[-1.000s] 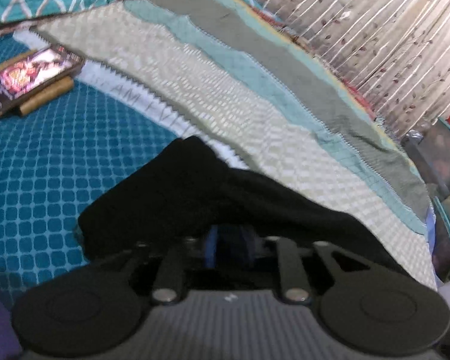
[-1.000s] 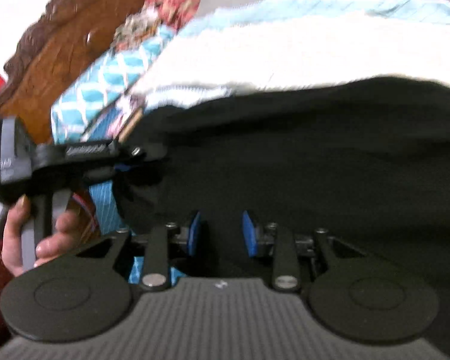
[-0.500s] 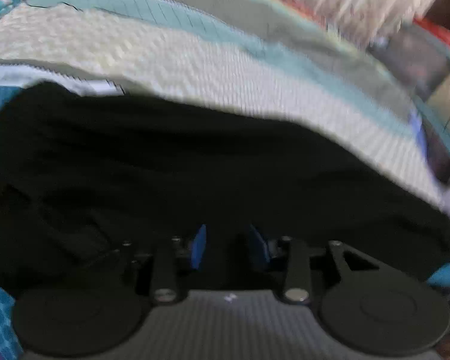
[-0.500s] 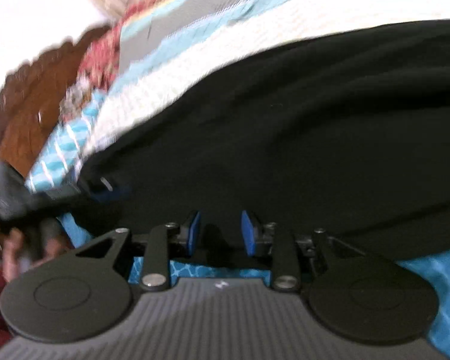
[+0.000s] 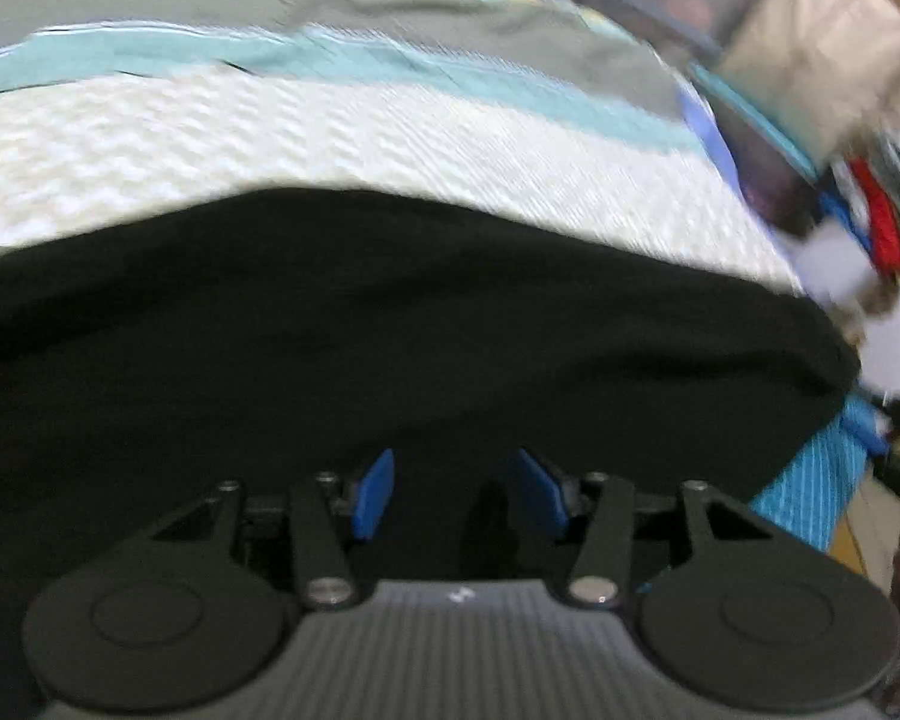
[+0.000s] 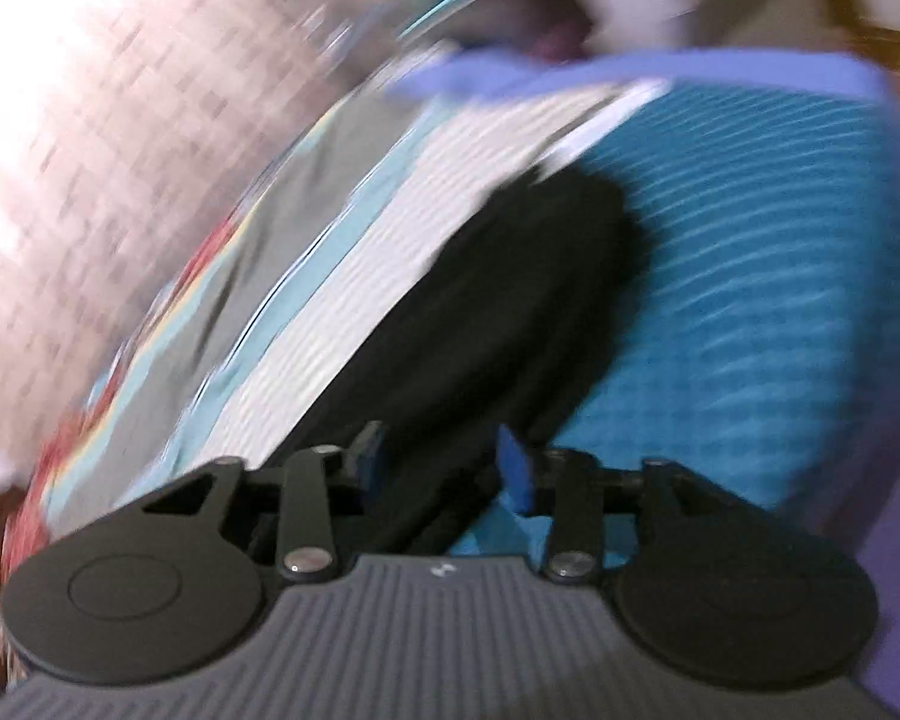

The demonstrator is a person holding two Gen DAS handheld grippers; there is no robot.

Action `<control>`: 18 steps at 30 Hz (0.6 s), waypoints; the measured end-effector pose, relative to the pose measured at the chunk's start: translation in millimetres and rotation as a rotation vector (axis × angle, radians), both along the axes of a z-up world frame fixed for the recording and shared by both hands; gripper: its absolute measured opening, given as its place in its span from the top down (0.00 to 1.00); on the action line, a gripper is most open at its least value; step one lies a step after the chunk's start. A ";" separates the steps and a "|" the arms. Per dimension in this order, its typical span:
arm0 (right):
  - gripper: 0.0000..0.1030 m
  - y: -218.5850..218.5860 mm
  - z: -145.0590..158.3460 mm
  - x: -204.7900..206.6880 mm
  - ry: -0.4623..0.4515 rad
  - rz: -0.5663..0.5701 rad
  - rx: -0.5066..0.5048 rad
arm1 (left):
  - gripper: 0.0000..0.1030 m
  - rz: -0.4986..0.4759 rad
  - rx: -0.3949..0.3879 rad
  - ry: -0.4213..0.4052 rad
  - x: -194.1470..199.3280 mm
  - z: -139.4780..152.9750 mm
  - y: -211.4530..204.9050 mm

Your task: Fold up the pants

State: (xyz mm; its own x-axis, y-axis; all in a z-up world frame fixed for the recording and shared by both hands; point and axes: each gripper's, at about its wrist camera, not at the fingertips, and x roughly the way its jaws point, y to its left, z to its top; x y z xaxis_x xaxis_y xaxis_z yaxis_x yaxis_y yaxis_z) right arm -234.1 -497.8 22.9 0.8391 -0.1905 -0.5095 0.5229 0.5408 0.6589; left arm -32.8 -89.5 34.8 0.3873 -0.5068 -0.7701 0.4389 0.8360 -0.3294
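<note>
Teal bedspread [image 6: 750, 276] under both views, blurred. Left gripper [image 5: 456, 492] at bottom centre: jaws just widened, blue pads spread, black pants [image 5: 390, 330] between but not pinched. Right gripper [image 6: 444, 462]: jaws just widened, pants edge between. Pants now narrower strip at frame centre. Striped blanket [image 5: 330, 138] beyond.

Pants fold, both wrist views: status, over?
Left gripper and right gripper open, jaws just widened, black cloth between the pads, unclamped. Black pants lie on the teal bedspread beside the striped blanket. Nothing in the way.
</note>
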 end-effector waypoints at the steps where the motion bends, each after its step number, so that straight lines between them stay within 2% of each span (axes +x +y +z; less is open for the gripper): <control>1: 0.49 -10.1 -3.1 -5.5 -0.005 -0.043 0.013 | 0.53 -0.012 0.023 0.001 -1.7 -4.4 -7.9; 3: 0.43 -24.4 -12.2 -11.2 -0.007 -0.096 0.039 | 0.47 -0.041 0.076 -0.035 -8.5 -6.8 -19.2; 5: 0.42 -36.1 -21.1 -13.5 -0.032 -0.123 0.063 | 0.45 -0.055 0.093 -0.038 -10.6 -5.4 -23.6; 9: 0.42 -59.1 -30.7 6.2 -0.077 -0.129 0.089 | 0.46 -0.012 0.046 0.022 -2.5 -3.9 -16.4; 12: 0.43 -61.7 -27.5 34.9 -0.091 -0.090 0.108 | 0.46 0.014 0.018 0.058 7.8 -4.7 -15.9; 13: 0.46 -60.3 -24.4 45.9 -0.085 -0.072 0.101 | 0.46 0.021 0.011 0.067 9.6 -4.8 -14.4; 16: 0.81 -51.3 -15.8 53.6 -0.035 -0.066 0.068 | 0.47 0.049 -0.019 0.092 14.7 -3.8 -8.2; 18: 0.83 -41.9 -3.3 58.5 -0.046 -0.065 -0.002 | 0.50 0.079 -0.048 0.098 17.7 -1.4 -0.3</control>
State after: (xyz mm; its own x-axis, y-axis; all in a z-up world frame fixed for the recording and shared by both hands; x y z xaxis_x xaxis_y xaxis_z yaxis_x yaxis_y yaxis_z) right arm -175.6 -539.7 19.7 0.8476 -0.2459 -0.4702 0.5258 0.5079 0.6823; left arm -15.1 -89.8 33.4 0.3515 -0.5154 -0.7815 0.3365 0.8486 -0.4083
